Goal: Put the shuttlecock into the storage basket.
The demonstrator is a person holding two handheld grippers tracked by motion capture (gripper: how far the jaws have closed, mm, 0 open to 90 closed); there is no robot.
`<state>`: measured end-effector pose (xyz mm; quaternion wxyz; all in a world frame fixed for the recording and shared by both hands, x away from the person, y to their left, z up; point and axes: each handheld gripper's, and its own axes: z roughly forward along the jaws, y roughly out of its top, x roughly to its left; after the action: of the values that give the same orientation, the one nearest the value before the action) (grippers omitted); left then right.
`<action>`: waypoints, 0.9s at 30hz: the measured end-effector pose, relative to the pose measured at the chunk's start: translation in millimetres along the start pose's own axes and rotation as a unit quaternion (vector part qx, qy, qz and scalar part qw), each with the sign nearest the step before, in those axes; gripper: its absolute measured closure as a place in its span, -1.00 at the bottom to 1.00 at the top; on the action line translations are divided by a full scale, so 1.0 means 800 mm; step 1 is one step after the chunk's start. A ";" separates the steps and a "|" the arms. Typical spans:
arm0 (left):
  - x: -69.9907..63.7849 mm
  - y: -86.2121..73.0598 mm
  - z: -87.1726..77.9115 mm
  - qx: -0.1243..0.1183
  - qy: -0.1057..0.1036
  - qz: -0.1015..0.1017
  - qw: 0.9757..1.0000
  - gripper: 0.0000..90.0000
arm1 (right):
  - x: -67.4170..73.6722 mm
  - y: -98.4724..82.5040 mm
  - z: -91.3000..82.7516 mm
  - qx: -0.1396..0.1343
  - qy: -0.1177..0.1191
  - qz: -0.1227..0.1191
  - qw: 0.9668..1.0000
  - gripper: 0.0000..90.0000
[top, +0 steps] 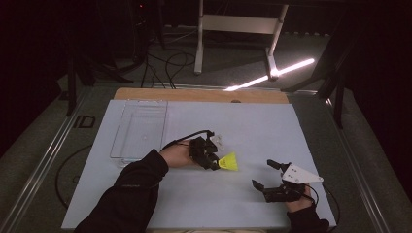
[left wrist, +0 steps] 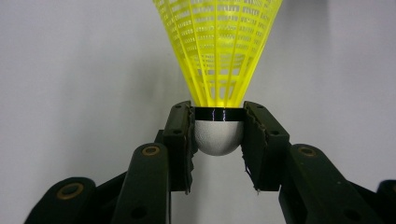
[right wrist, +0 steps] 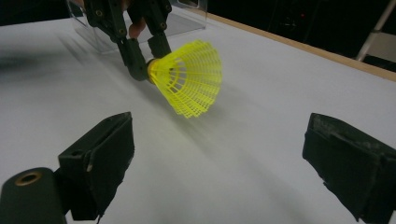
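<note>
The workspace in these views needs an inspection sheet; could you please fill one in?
Surface: white board on a wooden table.
Job's things: yellow shuttlecock, its white cork clamped at the black band, skirt pointing away.
Clutter: clear plastic tray, far left, apart from the shuttlecock.
Grippers: left hand-held gripper shut on the shuttlecock; right hand-held gripper open, holding nothing.
Cables: black cable off the left gripper; floor cables.
Surroundings: dark room, white stand behind.

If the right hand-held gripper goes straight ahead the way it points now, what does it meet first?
Probably the yellow shuttlecock, held by the left hand-held gripper straight ahead; the right hand-held gripper is open. Depth is uncertain.
</note>
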<state>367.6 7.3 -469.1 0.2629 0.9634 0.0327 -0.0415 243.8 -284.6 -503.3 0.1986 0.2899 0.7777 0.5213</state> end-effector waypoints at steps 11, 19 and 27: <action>-0.004 -0.006 -0.033 0.003 -0.004 0.003 1.000 0.46 | 0.001 0.001 0.000 -0.002 -0.003 -0.007 1.000 -0.79; -0.004 -0.010 -0.063 0.010 -0.003 0.004 1.000 0.46 | 0.003 0.001 0.001 0.000 0.001 -0.005 1.000 -0.79; -0.003 -0.015 -0.093 0.000 -0.008 0.006 1.000 0.46 | 0.002 0.001 0.001 0.000 0.003 -0.004 1.000 -0.79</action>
<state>368.6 55.4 -410.8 0.2635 0.9632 0.0249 -0.0473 243.3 -282.5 -503.1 0.1982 0.2852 0.7796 0.5212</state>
